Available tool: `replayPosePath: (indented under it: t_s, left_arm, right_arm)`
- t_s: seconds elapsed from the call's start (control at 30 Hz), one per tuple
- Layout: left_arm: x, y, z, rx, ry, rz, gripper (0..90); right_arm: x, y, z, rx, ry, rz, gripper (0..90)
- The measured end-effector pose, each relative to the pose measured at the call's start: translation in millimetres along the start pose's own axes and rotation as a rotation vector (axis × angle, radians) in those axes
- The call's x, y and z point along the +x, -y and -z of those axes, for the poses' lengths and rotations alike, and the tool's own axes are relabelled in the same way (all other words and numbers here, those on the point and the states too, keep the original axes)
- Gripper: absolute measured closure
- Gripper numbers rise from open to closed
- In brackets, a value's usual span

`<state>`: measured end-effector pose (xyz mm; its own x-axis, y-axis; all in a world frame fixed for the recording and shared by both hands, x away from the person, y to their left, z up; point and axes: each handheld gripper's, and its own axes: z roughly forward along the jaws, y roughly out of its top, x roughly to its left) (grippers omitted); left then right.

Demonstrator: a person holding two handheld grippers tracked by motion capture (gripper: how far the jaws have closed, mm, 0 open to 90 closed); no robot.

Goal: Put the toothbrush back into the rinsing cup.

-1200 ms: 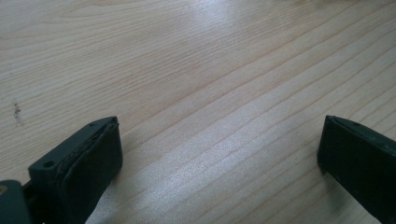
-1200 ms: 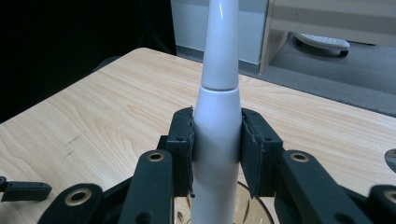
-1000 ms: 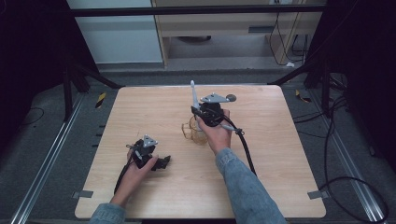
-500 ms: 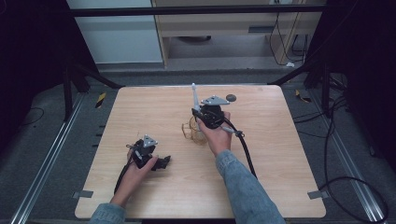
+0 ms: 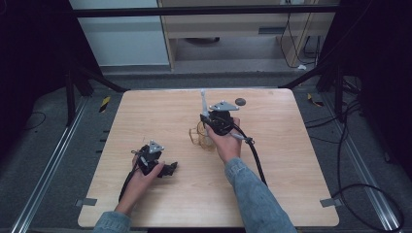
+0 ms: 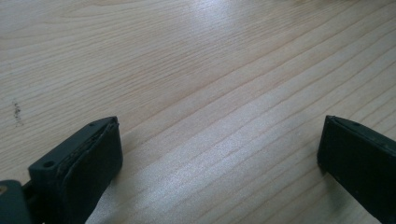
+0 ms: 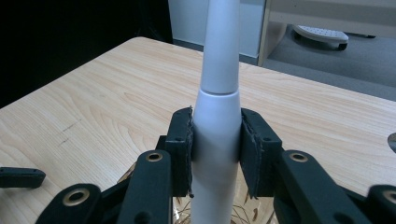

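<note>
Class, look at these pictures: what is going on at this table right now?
A person at a wooden table holds a pair of tongs in each hand. The right tongs are shut on a white, tapered handle, holding it upright above a tangle of thin golden wire. The left tongs rest low over bare wood, open with nothing between them. A small dark disc lies near the far edge.

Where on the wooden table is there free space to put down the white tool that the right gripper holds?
Bare wood lies along the light wooden table's right side, right of the right gripper clamping the white tapered tool. The far left corner is free too. It is crowded beside that gripper, by the tangle of tan fibres, and near the open left gripper.
</note>
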<state>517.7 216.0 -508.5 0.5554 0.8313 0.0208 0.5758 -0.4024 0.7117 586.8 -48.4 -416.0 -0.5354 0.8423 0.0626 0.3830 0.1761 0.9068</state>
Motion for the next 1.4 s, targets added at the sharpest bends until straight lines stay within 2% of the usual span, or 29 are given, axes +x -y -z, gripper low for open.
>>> replayPosePath:
  t_s: [1.4]
  left_arm:
    - [0.1,0.0,0.0,0.000,0.000,-0.001,0.0]
  right_arm:
    - [-0.1,0.7,-3.8,0.038,-0.002,0.014,66.8]
